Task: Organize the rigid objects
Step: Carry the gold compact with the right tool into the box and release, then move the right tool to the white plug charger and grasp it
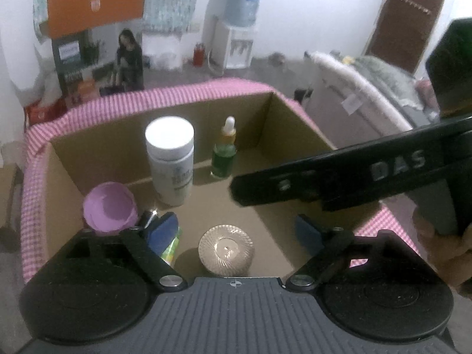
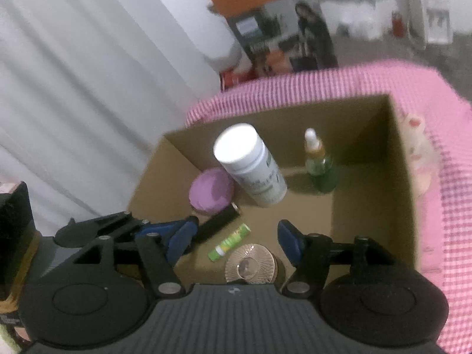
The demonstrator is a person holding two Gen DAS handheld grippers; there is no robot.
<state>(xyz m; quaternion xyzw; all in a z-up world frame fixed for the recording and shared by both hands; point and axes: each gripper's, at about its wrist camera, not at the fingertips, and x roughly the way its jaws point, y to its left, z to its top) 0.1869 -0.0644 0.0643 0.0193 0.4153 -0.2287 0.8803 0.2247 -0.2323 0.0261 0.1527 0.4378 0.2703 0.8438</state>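
Note:
An open cardboard box (image 1: 295, 135) (image 2: 368, 206) sits on a pink checked cloth. Inside stand a white bottle (image 1: 171, 162) (image 2: 250, 165) and a green dropper bottle (image 1: 224, 150) (image 2: 320, 165). A purple round container (image 1: 109, 208) (image 2: 211, 190), a black tube (image 2: 218, 224), a green stick (image 1: 170, 249) (image 2: 230, 242) and a ribbed gold lid (image 1: 226, 249) (image 2: 250, 267) lie on the box floor. My left gripper (image 1: 236, 233) is open and empty above the gold lid. My right gripper (image 2: 236, 239) is open and empty above the same spot; its body (image 1: 339, 174) crosses the left wrist view.
The pink checked cloth (image 1: 41, 135) (image 2: 448, 236) surrounds the box. A pale plush toy (image 2: 420, 159) lies on the cloth by the box's right wall. A white curtain (image 2: 88, 88) hangs at left. A water dispenser (image 1: 236, 29) and a bed (image 1: 368, 88) stand beyond.

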